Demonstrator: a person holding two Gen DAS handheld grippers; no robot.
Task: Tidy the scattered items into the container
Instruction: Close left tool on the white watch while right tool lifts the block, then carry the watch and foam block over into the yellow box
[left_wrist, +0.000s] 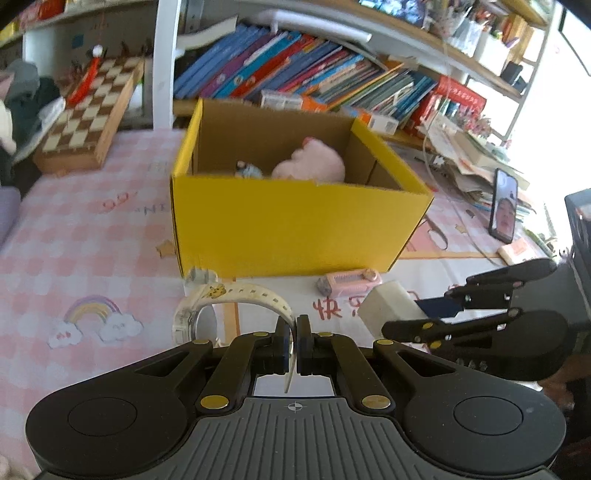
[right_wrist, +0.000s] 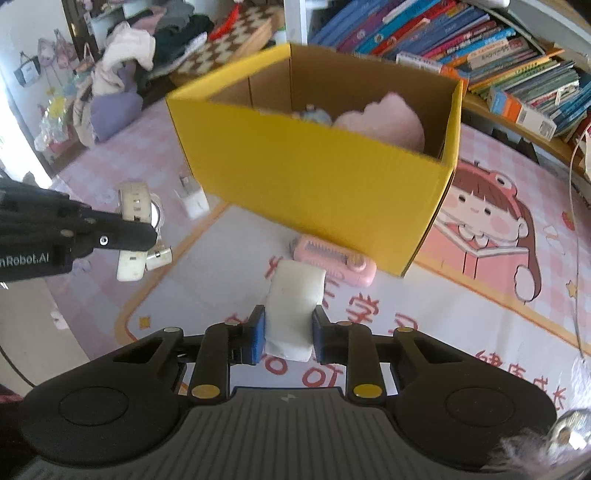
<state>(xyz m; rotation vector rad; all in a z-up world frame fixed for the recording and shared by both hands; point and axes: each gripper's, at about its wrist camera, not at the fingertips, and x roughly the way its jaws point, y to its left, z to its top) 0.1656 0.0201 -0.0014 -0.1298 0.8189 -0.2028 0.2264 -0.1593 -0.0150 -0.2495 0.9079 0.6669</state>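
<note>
A yellow cardboard box (left_wrist: 295, 225) stands open on the pink mat, with a pink plush toy (left_wrist: 314, 164) and a small blue item (left_wrist: 248, 170) inside. My left gripper (left_wrist: 292, 341) is shut on the strap of a white watch (left_wrist: 221, 299), held above the mat in front of the box. My right gripper (right_wrist: 288, 334) is shut on a white block (right_wrist: 293, 306); it also shows in the left wrist view (left_wrist: 391, 306). The box (right_wrist: 317, 184) is just ahead of it. A pink comb-like item (right_wrist: 332, 260) lies against the box front. A white charger plug (right_wrist: 192, 197) lies left of the box.
A chessboard case (left_wrist: 88, 118) sits at the back left. Rows of books (left_wrist: 314, 77) line the shelf behind the box. A phone (left_wrist: 504, 206) stands propped at the right by a pile of papers. Clothes (right_wrist: 147, 55) are heaped at the far left.
</note>
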